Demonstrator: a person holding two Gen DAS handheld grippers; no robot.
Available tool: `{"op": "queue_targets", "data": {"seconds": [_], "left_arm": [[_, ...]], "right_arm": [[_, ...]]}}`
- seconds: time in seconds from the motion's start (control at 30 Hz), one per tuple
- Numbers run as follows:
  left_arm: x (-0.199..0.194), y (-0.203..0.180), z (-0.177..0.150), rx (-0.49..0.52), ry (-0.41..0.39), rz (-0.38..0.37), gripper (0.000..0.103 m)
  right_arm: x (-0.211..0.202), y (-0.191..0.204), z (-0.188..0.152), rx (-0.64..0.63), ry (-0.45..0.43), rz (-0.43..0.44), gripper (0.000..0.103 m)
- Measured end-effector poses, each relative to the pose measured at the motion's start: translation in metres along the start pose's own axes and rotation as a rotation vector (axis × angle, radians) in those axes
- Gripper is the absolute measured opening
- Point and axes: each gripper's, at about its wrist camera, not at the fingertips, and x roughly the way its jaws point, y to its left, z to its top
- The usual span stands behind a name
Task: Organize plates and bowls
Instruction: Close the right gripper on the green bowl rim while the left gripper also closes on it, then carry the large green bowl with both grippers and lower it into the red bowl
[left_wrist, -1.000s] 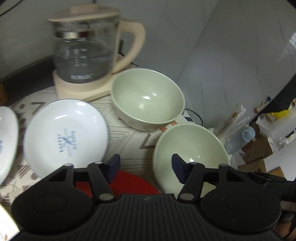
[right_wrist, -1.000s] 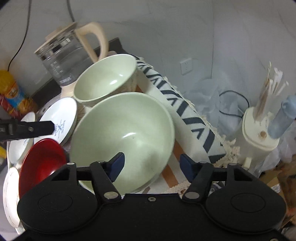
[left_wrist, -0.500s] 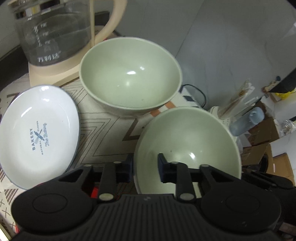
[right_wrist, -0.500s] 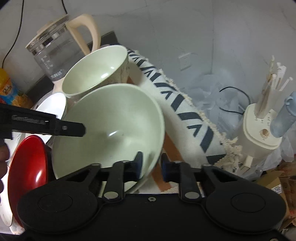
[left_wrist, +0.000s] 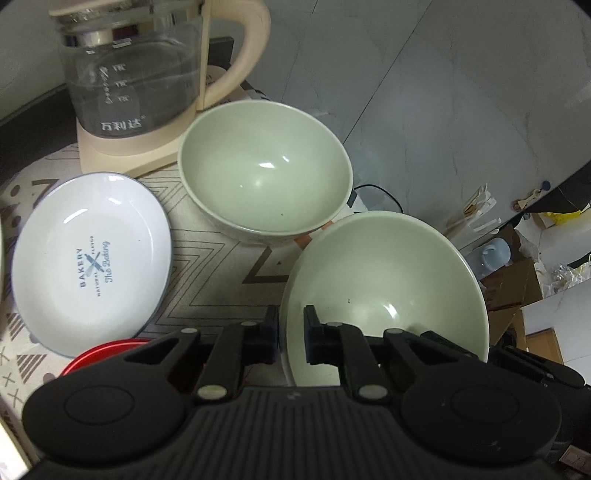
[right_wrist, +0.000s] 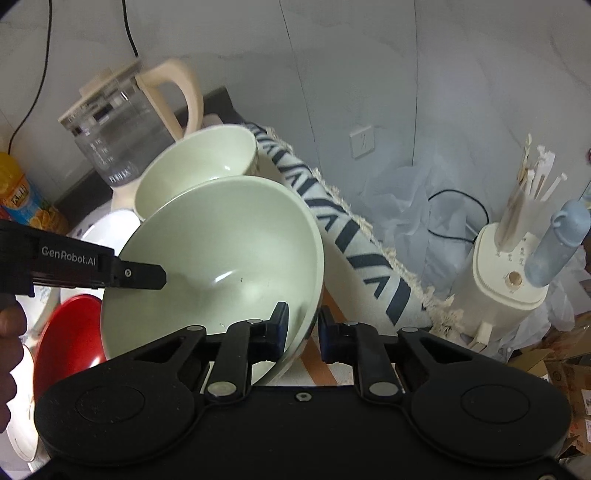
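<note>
Both grippers hold one pale green bowl (left_wrist: 388, 280) by opposite sides of its rim. My left gripper (left_wrist: 290, 321) is shut on the bowl's left rim, one pad inside and one outside. My right gripper (right_wrist: 303, 321) is shut on the right rim of the same bowl (right_wrist: 221, 258), which sits tilted in that view. The left gripper's finger (right_wrist: 144, 275) shows at the bowl's far side. A second green bowl (left_wrist: 266, 173) stands just behind. A white "Bakery" plate (left_wrist: 92, 258) and a red plate (left_wrist: 103, 350) lie to the left.
A glass kettle (left_wrist: 140, 74) on a cream base stands behind the far bowl. The patterned tablecloth's edge (right_wrist: 362, 236) drops off to the right, beyond it a chopstick holder (right_wrist: 509, 266) and a blue bottle (right_wrist: 557, 243). A person's hand (right_wrist: 7, 350) is at the left.
Both grippers went from open to shut on the near green bowl's rim. The left gripper moved in towards the bowl, and the bowl now looks tilted up.
</note>
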Motion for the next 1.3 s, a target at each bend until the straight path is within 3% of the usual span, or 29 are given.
{"op": "queue_targets", "data": {"seconds": [0.67,1.0,1.3], "left_arm": [[-0.087,0.036,-0.034,-0.050,-0.070,-0.007,0.007],[-0.109,0.067,-0.061,-0.088,-0.059,0.004,0.007],[-0.105,0.096,-0.086,-0.145,-0.010,0.029,0.007]], "right_arm": [[-0.061,0.048,0.002,-0.008,-0.086,0.034,0.017],[-0.069,0.082,-0.018,-0.037,-0.076,0.046,0.017],[-0.063,0.109,-0.040,-0.071,-0.046,0.066,0.017]]}}
